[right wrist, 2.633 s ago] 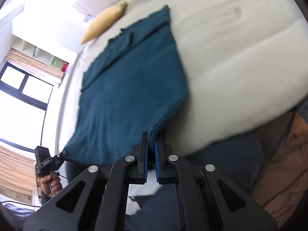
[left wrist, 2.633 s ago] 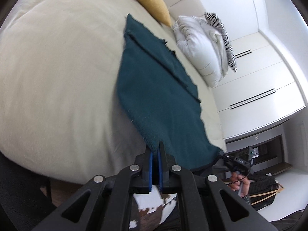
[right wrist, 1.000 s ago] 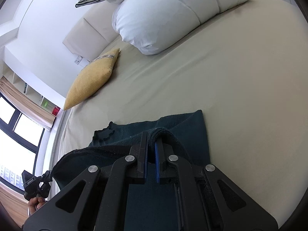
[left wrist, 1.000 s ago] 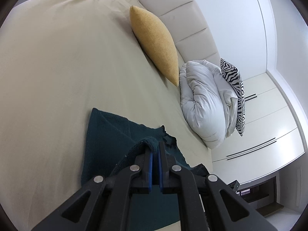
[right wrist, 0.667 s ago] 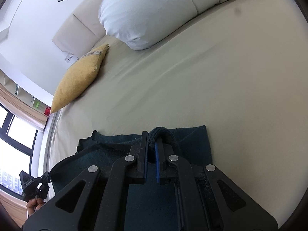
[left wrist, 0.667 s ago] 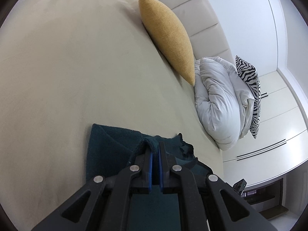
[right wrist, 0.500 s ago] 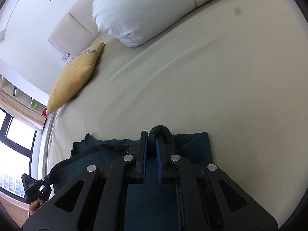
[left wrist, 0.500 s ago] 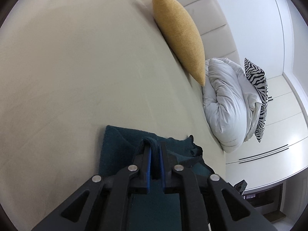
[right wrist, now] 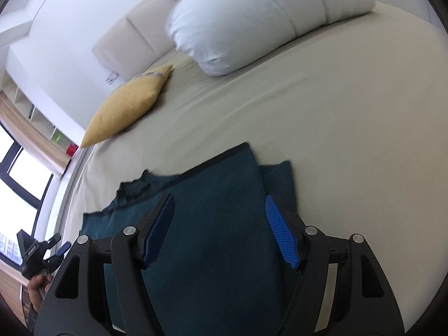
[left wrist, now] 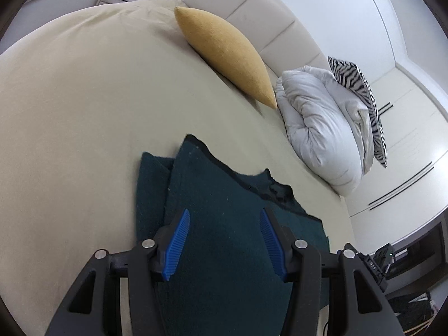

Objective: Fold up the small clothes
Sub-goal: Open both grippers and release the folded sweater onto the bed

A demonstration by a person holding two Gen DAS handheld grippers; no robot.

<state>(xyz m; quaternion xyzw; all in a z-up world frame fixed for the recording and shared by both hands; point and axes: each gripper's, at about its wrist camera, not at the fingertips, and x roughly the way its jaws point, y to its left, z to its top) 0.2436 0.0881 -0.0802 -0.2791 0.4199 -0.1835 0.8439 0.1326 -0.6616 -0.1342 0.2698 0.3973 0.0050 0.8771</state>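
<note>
Dark teal garment (left wrist: 224, 210) folded over on beige bed (left wrist: 70, 112), far edge toward twelve o'clock. Left gripper (left wrist: 225, 224) just opened, blue pads spread, nothing pinched. Right gripper (right wrist: 221, 210) likewise just opened, empty above cloth. Yellow cushion (left wrist: 226, 53) at one o'clock.

bed (left wrist: 70, 89): takes up most of both views; everything else sits on it
folded garment (left wrist: 224, 224): lies flat on the bed right in front of the grippers; top layer lies over a lower one that sticks out at the outer edge in each view
left gripper (left wrist: 224, 215): above the garment, jaws apart, nothing pinched
right gripper (right wrist: 219, 200): same deal over its side of the garment
cushion (left wrist: 224, 53): behind the garment, leaning on the headboard (left wrist: 252, 11)
duvet (left wrist: 322, 128): bundled just beside the cushion, to its right in the left wrist view
striped pillow (left wrist: 361, 92): behind the duvet, against it
</note>
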